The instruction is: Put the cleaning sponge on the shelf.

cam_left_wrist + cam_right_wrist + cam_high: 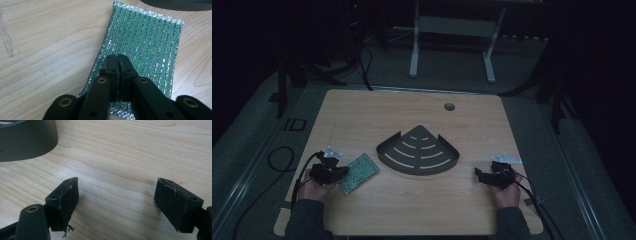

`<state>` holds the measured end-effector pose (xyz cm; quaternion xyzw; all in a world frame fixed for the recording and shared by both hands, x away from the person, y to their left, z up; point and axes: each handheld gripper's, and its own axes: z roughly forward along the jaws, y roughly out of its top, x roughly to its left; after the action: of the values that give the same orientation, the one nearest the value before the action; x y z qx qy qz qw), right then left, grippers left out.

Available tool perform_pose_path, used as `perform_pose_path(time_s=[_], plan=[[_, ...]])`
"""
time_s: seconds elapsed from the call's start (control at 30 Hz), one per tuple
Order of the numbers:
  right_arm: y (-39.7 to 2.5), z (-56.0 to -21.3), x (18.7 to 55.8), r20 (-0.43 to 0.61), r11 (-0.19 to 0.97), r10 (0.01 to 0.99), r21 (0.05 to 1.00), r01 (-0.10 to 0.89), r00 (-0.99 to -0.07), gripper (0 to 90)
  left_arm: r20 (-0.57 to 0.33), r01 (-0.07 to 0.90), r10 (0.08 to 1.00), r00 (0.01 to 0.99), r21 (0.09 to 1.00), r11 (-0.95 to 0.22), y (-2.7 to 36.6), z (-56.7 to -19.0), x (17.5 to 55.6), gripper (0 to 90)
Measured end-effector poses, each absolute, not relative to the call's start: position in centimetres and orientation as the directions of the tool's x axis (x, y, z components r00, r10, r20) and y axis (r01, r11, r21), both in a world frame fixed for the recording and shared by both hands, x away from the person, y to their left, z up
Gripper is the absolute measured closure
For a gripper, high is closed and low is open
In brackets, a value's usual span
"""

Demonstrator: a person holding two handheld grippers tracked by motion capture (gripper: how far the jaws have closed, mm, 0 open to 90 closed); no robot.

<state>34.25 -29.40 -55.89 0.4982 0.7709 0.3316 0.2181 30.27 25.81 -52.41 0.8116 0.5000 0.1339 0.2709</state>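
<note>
A light wooden table (pixel 412 210) in a dark room, seen from above, with a person's two forearms coming in from the near edge. At the table's centre lies a dark grey, quarter-round corner shelf tray (pixel 418 151) with curved slots in its floor and a low raised rim; nothing lies in it. Near the far edge is a small round cable hole (pixel 449 106).

To the left of the tray, close to it but apart, a green scouring pad (pixel 358 172) with silvery metallic stripes lies flat on the wood. The likely job is to move this pad into the tray, and it appears to be at its very start: the pad is on the table and nothing has been placed yet. Lifting, carrying and setting down all remain.

The left gripper (pixel 337 171) sits at the pad's near end. In the left gripper view, its two black jaws are pressed together with no gap between them, directly over the near part of the scouring pad (pixel 147 45). Whether a fold of the mesh is caught between them cannot be told.

The right gripper (pixel 116 195) rests low over bare wood, right of the tray, its jaws spread wide and holding nothing. The tray's dark wall (pixel 27 142) shows at the upper left of that view.
</note>
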Motion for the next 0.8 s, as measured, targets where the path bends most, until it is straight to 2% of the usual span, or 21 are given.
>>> perform_pose_path(time_s=[0.4, 0.8], plan=[[-29.4, -55.9, 34.3, -0.006, 0.284, 0.913, 0.730, 0.622, -0.409, 19.4, -0.051, 0.706, 0.854, 0.518, 0.589, -0.393, 25.8, -50.0, 31.4, 80.2], [-29.4, -55.9, 34.3, -0.006, 0.283, 0.913, 0.730, 0.622, -0.408, 19.4, -0.049, 0.702, 0.814, 0.578, 0.539, -0.466, 25.3, -49.0, 33.5, 77.6]])
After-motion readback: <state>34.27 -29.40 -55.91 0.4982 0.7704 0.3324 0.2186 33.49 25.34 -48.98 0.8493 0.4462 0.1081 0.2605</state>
